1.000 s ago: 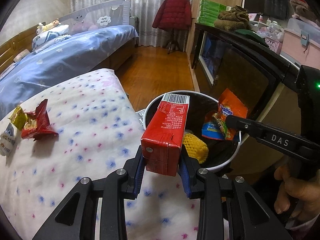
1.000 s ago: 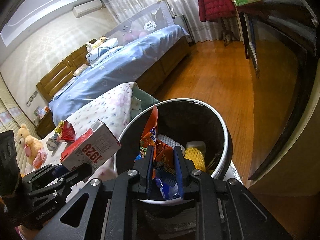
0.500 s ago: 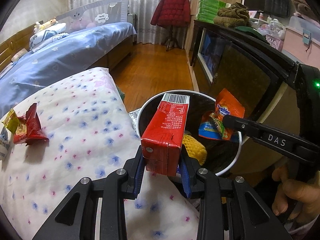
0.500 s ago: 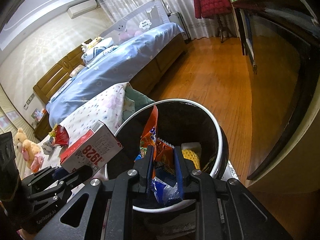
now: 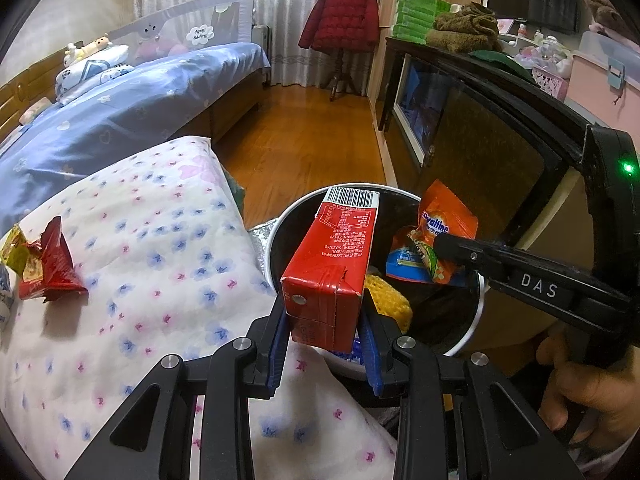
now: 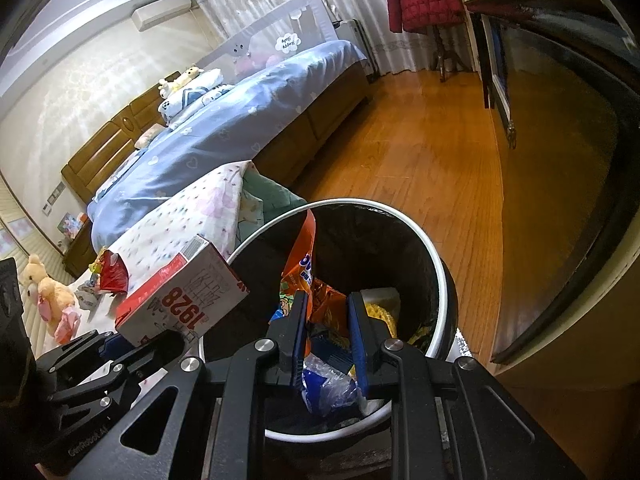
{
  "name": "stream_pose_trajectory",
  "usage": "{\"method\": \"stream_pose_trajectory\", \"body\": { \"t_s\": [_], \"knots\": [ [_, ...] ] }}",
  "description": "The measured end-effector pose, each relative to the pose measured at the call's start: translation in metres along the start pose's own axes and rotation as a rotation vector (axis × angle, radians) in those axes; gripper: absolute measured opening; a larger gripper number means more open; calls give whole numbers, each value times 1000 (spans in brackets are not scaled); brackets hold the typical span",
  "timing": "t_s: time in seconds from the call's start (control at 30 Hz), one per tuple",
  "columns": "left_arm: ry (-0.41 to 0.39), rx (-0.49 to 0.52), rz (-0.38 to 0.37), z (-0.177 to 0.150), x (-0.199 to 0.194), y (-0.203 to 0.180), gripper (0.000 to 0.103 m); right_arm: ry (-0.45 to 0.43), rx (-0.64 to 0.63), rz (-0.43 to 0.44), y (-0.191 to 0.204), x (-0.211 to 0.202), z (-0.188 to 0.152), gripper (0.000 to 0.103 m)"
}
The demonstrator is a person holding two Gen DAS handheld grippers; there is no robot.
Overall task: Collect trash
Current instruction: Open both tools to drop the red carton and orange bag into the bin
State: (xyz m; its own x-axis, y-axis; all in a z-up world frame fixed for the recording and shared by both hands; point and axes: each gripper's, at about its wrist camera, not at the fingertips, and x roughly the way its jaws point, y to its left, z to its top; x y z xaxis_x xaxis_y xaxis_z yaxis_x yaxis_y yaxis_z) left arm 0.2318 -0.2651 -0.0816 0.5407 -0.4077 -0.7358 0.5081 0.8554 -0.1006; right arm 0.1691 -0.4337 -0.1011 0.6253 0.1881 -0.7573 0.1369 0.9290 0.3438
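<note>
While both hover over bin, L fingers clamp red carton; R fingers pinch orange wrapper.

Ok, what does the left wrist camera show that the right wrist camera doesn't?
Only the left wrist view shows the carton's barcode end, the person's hand on the right claw's handle, and the pink storage box.

Only the right wrist view shows the air conditioner, the teddy bear, and blue plastic under the right claw.

Both show the trash bin, the orange wrapper, the red jacket and the bed.
</note>
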Motion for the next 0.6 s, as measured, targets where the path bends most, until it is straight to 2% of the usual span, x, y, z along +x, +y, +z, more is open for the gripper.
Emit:
{"method": "stream_pose_trajectory", "body": {
  "t_s": [0.33,0.4,0.43,0.6],
  "knots": [
    [5,-15,-6,2,1,1,31,13,19,-7,-6,3,2,24],
    [5,-22,-10,3,1,1,35,11,28,-9,-7,3,3,33],
    [5,-26,-11,3,1,2,38,7,33,-7,-7,2,3,41],
    [-15,-47,-1,-2,-9,7,50,-9,33,-5,-5,-3,2,63]
  ]
}}
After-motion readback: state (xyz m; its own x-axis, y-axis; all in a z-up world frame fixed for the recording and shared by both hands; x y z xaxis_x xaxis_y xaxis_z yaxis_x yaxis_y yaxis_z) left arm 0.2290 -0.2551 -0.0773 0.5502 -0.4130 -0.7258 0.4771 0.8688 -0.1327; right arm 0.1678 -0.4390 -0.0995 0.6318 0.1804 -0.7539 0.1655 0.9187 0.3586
